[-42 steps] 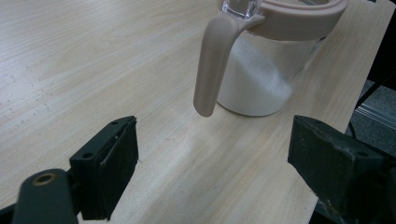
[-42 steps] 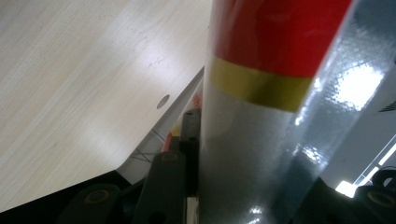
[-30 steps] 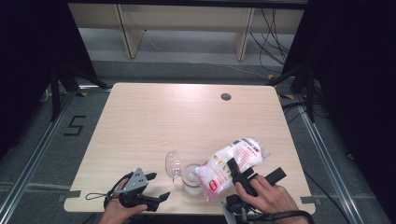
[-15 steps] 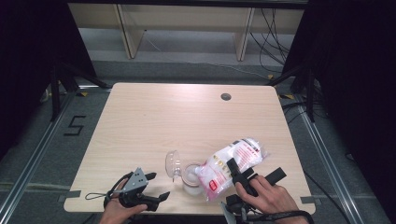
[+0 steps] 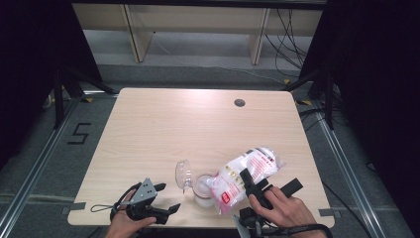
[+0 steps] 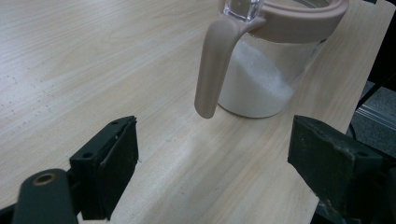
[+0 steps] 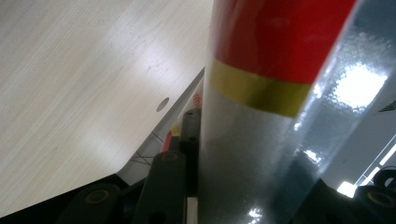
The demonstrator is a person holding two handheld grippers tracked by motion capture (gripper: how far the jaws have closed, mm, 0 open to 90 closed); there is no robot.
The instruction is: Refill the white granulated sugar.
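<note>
A clear jar point(image 5: 203, 188) with a pink rim and handle stands near the table's front edge, its lid point(image 5: 183, 174) flipped open to the left. White grains fill its lower part. In the left gripper view the jar point(image 6: 261, 79) is just ahead, handle point(image 6: 215, 65) toward me. My left gripper point(image 5: 167, 197) point(image 6: 210, 163) rests open at the front left, with nothing between its jaws. My right gripper point(image 5: 267, 181) point(image 7: 252, 196) is shut on a plastic bag of white grains point(image 5: 247, 173) point(image 7: 271, 93), which is tilted with its lower end over the jar's mouth.
The light wooden table point(image 5: 198, 129) has a round cable hole point(image 5: 239, 102) at the back right. Beyond the table stand wooden shelf legs and loose cables on a grey floor. Black curtains hang on both sides.
</note>
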